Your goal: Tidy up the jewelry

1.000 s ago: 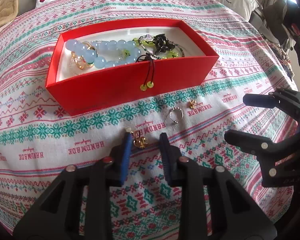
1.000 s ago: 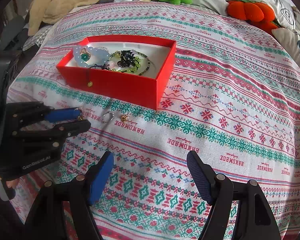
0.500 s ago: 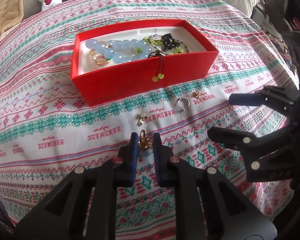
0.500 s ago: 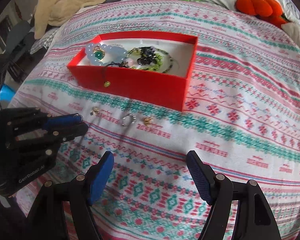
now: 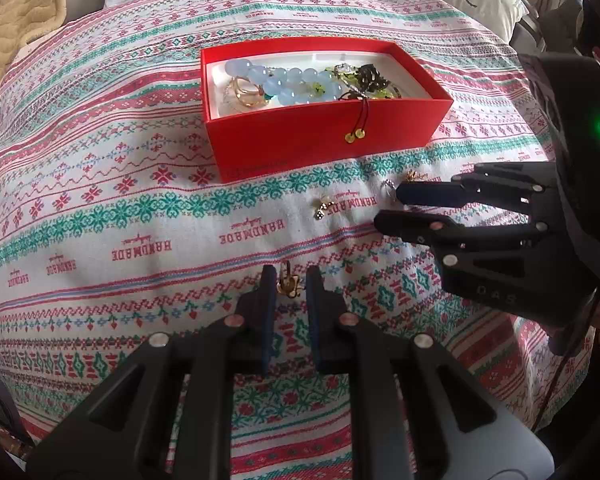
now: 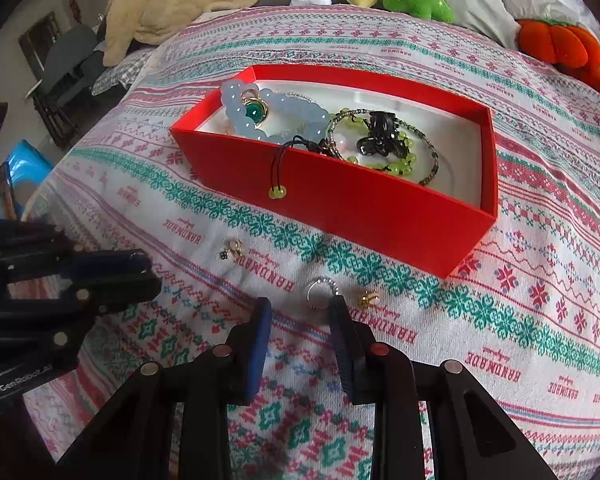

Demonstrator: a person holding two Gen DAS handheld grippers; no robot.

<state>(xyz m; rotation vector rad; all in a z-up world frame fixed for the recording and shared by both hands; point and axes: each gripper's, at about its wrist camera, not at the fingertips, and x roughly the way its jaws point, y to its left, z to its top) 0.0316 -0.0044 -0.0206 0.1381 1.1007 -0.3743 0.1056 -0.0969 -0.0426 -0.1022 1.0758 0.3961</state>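
A gold earring (image 5: 287,283) sits pinched between the narrowed fingers of the left gripper (image 5: 288,280), above the patterned bedspread (image 5: 100,208). The right gripper (image 6: 300,312) hovers with jaws apart beside a silver ring (image 6: 320,286), just short of the red box (image 6: 340,200) holding bracelets.

Silver ring (image 5: 389,188) partly hidden behind right claw (image 5: 388,208) in left wrist view. Gold piece (image 5: 288,283) in left claw (image 5: 288,286): too small to ID.

Gold earring (image 5: 287,285) between closed jaws
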